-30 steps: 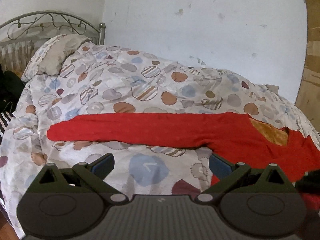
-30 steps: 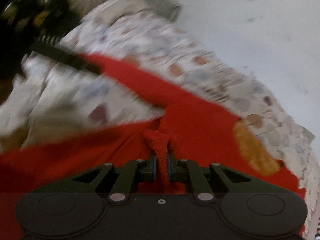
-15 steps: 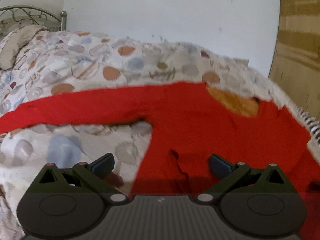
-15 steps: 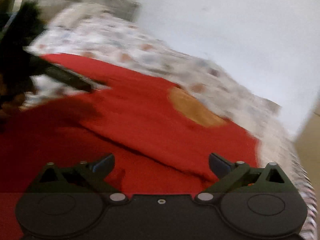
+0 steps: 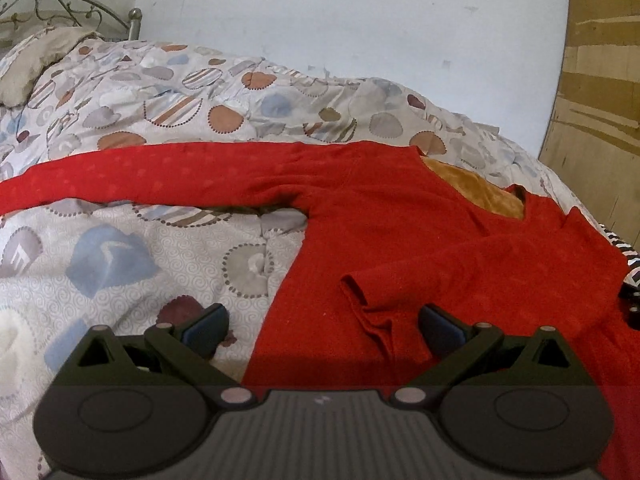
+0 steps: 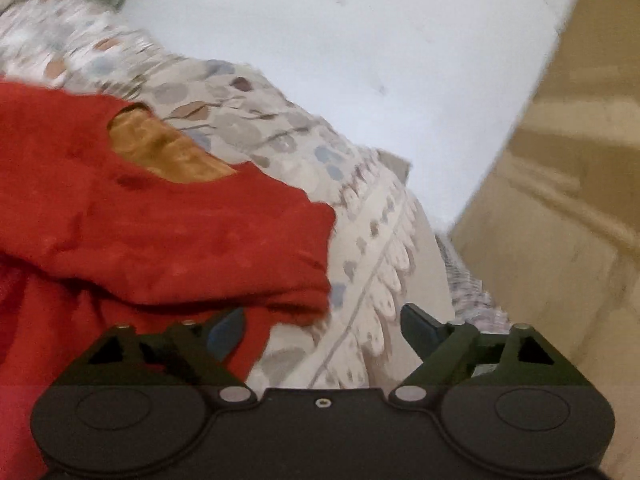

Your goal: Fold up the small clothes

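Red sweater (image 5: 400, 248) spread across bed (image 5: 120, 264); left claw (image 5: 322, 326) spread, right claw (image 6: 322, 326) closing, both empty.

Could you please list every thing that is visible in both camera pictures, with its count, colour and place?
sweater: one, red with an orange lining, flat on the quilt, one sleeve folded over the body, the other stretched out left
quilt: one, white with blue, brown and grey spots, covering the bed
pillow: one, beige, far left by the headboard
headboard: one, grey metal, far left corner
wall: one, pale, behind the bed
wooden panel: one, light brown, at right
left gripper: one, black, blue fingers open over the folded sleeve's cuff
right gripper: one, black, fingers closing, nothing between them
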Demonstrator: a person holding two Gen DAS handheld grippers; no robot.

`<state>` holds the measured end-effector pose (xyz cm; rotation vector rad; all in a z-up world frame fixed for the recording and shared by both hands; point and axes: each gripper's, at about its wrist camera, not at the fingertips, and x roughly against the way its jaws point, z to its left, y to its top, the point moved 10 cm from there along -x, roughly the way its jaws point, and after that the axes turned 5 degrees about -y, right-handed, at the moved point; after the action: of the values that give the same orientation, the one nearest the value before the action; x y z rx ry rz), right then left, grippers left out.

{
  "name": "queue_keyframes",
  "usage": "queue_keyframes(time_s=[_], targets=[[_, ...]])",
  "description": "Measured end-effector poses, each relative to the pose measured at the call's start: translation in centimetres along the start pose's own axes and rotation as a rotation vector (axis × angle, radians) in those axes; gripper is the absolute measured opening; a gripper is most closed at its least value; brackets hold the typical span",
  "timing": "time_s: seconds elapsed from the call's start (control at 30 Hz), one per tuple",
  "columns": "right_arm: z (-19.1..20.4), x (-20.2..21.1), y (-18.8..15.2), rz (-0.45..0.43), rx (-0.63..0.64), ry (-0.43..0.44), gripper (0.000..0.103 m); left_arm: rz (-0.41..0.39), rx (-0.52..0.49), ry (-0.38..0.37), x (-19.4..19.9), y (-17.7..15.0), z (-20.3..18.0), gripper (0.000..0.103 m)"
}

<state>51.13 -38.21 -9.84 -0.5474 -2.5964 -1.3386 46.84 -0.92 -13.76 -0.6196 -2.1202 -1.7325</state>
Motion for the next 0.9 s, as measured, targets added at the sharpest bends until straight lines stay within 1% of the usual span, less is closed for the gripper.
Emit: queue_keyframes(time_s=[0.07,0.17,0.23,0.27,0.3,0.4,0.47,0.57,0.73,0.9], targets=[[0.7,-0.5,0.4,-0.016,0.052,-0.007,0.078,-0.004,0.006,-0.006,0.0,0.0,0.0,0.103],[0.7,-1.1,0.6,-0.013,0.060,-0.013,0.067,-0.006,0.009,-0.010,0.1,0.0,0.0,0.102],[0.5,-1.5,0.8,-0.016,0.053,-0.005,0.050,-0.008,0.010,-0.010,0.2,0.0,0.1,0.102],[0.4,-1.6,0.8,-0.011,0.048,-0.004,0.030,-0.010,0.010,-0.011,0.2,0.0,0.1,0.102],[0.2,-1.7,0.8,-0.004,0.032,0.002,0.016,-0.012,0.012,-0.012,0.4,-0.1,0.0,0.102],[-1.0,-1.6,0.3,0.022,-0.053,0.006,0.009,-0.017,0.017,-0.019,0.6,-0.3,0.0,0.102],[-1.6,-1.6,-0.6,0.048,-0.118,0.012,0.007,-0.020,0.018,-0.022,0.8,-0.5,0.0,0.102],[-1.1,-2.2,-2.1,0.100,-0.133,0.023,0.005,-0.021,0.017,-0.021,0.8,-0.5,0.0,0.102],[-0.7,-2.3,-2.3,0.100,-0.141,0.013,0.005,-0.030,0.033,-0.037,0.9,-0.5,0.0,0.102],[-1.1,-1.2,-1.9,0.062,-0.166,0.001,0.003,-0.042,0.065,-0.064,1.1,-0.6,0.4,0.103]])
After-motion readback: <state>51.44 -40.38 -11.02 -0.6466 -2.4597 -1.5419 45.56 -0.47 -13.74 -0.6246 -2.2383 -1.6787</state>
